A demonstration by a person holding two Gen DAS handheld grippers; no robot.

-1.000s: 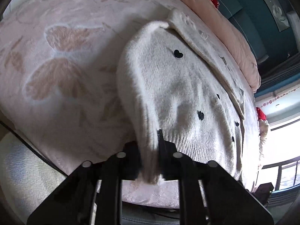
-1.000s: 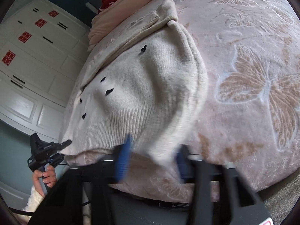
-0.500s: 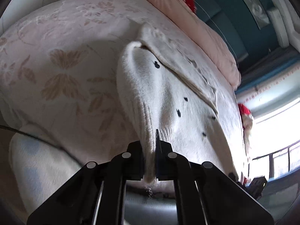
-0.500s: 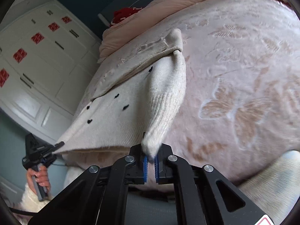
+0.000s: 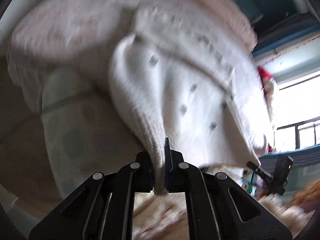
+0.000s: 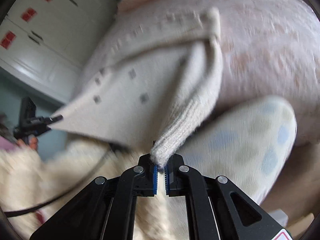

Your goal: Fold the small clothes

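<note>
Right now the cream knitted sweater (image 5: 192, 92) hangs stretched between the two grippers, its far part lying on the bed (image 5: 76, 26) with the pink patterned blanket. The left gripper (image 5: 162, 177) has its jaws pinching one ribbed hem corner, and the right gripper (image 6: 161, 171) has its jaws pinching the other hem corner, the knit bunched between the blue pads (image 6: 155, 177).

To do this fold well, I judge both corners should travel together at the same height, keeping the hem taut so the cloth does not sag in the middle, then be laid toward the collar so the edges line up before either grip lets go. An uneven pull would likely skew the crease.

Beside the bed sits a pale cushion with blue spots (image 6: 250, 140), and a fluffy cream sleeve (image 6: 40, 172) of the person shows below. White cupboards with red marks (image 6: 40, 20) stand behind, and a bright window (image 5: 296, 108) off to one side. Both views are blurred, so fine detail is unclear.
</note>
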